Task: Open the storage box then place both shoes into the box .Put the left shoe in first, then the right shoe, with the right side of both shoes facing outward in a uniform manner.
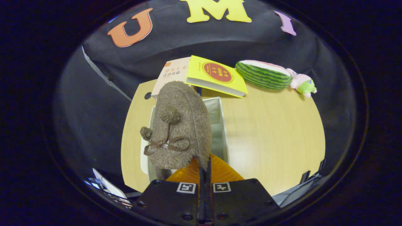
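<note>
A fuzzy brown slipper (pixel 182 125) with pom-poms and a bow is being gripped at its near edge by the nearly closed gripper (pixel 204 164), its long axis running near to far, toe pointing away, above the open white storage box (pixel 220 125) on the wooden table (pixel 273 131). Two books (pixel 201 77) are lying beyond.
</note>
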